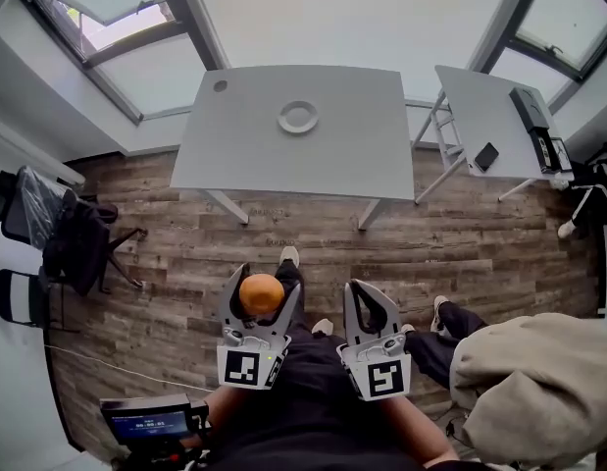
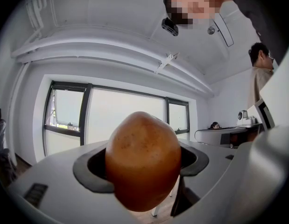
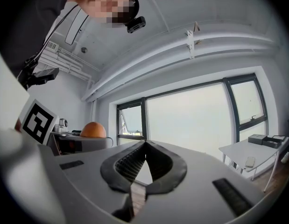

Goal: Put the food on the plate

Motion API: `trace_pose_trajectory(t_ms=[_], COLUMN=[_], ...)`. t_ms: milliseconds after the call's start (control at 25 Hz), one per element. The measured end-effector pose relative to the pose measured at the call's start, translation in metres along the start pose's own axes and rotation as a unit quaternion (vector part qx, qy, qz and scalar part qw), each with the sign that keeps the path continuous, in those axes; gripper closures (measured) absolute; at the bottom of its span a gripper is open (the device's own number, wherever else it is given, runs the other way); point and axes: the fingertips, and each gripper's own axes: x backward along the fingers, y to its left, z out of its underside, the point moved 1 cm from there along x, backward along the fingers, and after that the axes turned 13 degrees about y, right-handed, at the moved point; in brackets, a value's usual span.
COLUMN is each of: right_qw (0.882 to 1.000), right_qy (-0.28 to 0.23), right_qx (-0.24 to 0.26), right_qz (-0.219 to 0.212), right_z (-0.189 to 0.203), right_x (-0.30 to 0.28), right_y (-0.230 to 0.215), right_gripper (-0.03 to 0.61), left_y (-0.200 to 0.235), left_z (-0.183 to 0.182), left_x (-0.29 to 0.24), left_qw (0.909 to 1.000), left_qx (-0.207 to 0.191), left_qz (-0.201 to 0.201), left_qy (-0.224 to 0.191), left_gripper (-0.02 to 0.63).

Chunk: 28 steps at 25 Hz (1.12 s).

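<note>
Head view: a round orange (image 1: 261, 294), bright and smooth. Clamped in the left gripper (image 1: 265, 281), with one jaw on each side. Held low over the wood floor (image 1: 283, 234), well apart from the table (image 1: 234, 155). Right gripper (image 1: 366, 292) just beside it, jaws pressed together with nothing between them. On the table, one white plate (image 1: 298, 117), bare.

Left gripper view: the orange (image 2: 143, 160) fills the middle. Tiny dots on the skin, a bit pointed on top. Squeezed between the two dark pads (image 2: 90, 171) and touching both.

Right gripper view: right gripper (image 3: 144, 164) with jaws together, ribbed pads (image 3: 128, 164) touching each other and holding nothing. Orange (image 3: 93, 129) small and off to the left, peeking over the left gripper (image 3: 81, 144).
</note>
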Motion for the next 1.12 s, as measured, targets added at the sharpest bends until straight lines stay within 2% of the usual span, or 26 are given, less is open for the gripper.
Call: trace_pose_trajectory(t_ms=[320, 640, 840, 1120], right_qw=[1.000, 1.000, 0.999, 0.999], right_qy=[0.007, -0.016, 0.039, 0.041], right_qx=[-0.005, -0.007, -0.004, 0.005], right_qz=[0.015, -0.003, 0.016, 0.012], right_z=[-0.001, -0.036, -0.043, -0.067], right_x=[-0.045, -0.154, -0.220, -0.309], right_y=[-0.019, -0.029, -0.042, -0.046], right_gripper=[0.572, 0.572, 0.572, 0.572], left_y=[0.022, 0.087, 0.129, 0.187], left_z=[-0.005, -0.034, -0.054, -0.068], left_x=[-0.050, -0.124, -0.170, -0.225], left_qw=[0.9997, 0.9993, 0.9991, 0.9975], left_qx=[0.002, 0.002, 0.009, 0.013], left_qz=[0.022, 0.035, 0.040, 0.069], left_qy=[-0.011, -0.010, -0.006, 0.007], left_gripper=[0.262, 0.262, 0.262, 0.262])
